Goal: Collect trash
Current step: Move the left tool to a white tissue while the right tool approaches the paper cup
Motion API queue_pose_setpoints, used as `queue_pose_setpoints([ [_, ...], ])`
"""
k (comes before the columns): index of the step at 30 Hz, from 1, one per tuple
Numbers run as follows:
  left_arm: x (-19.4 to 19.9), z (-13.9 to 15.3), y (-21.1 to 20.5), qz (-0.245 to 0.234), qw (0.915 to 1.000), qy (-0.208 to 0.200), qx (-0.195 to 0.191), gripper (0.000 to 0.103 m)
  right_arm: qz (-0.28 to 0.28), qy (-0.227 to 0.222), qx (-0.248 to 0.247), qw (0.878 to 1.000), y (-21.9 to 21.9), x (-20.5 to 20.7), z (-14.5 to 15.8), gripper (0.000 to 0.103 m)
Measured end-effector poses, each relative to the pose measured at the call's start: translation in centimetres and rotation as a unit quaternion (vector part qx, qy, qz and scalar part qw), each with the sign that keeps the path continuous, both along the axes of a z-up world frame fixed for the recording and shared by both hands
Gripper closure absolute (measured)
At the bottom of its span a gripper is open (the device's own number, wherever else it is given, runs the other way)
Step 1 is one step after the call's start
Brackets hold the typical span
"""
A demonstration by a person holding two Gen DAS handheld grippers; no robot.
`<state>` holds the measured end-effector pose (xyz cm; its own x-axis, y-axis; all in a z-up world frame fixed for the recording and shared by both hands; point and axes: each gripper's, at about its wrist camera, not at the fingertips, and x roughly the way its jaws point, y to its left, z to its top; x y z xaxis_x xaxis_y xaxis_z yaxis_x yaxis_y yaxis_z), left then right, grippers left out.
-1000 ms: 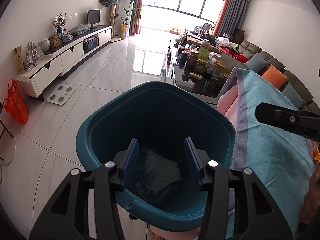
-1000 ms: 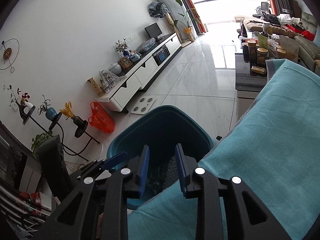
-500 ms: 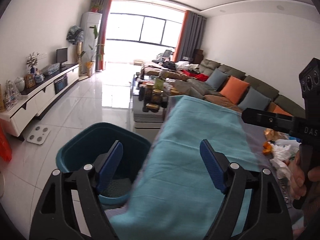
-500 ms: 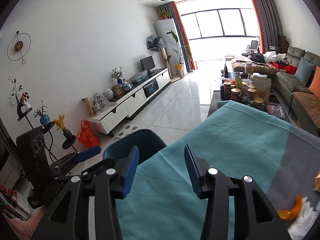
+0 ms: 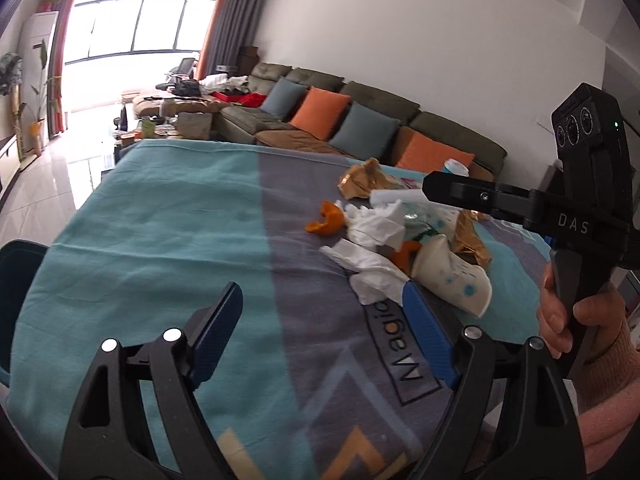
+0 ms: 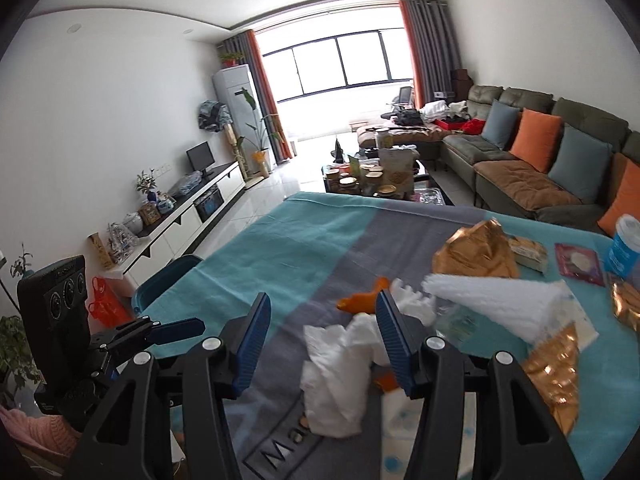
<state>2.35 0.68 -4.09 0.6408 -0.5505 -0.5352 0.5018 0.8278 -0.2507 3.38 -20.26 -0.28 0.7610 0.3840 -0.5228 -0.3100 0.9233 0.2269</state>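
White tissue (image 6: 340,376) partly behind wide right claw (image 6: 322,344); bin (image 5: 16,276) cut off beside wide, empty left claw (image 5: 320,332).

You get daylight from the big window (image 6: 340,68), which blows out to white and throws glare on the floor (image 5: 36,184). Fisheye bending curves your walls and darkens the corners. Motion blur smears the trash pile (image 6: 460,308) and the blanket (image 5: 168,240) nearest you.

Olive sofa (image 6: 568,148) with orange and blue cushions (image 5: 320,113)
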Motion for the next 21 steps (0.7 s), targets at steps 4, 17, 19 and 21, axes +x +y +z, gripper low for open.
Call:
queue_pose_setpoints([
  [4, 0.9, -1.0, -2.7, -0.026, 0.9993, 0.026, 0.008, 0.022, -0.037, 0.022, 0.016, 0.999, -4.1, -1.5, -1.2, 0.051],
  [17, 4.2, -2.8, -5.6, -0.046, 0.9938, 0.100, 0.017, 0.027, -0.080, 0.108, 0.108, 0.985, -9.5, -5.0, -5.9, 0.051],
  [19, 4.5, -3.1, -5.8, -0.050, 0.9922, 0.114, 0.013, 0.032, -0.077, 0.116, 0.128, 0.982, -9.8, -5.3, -6.5, 0.051],
  [21, 4.7, -3.3, -5.9, -0.051, 0.9919, 0.116, 0.009, 0.037, -0.071, 0.123, 0.150, 0.978, -9.8, -5.4, -7.0, 0.051],
])
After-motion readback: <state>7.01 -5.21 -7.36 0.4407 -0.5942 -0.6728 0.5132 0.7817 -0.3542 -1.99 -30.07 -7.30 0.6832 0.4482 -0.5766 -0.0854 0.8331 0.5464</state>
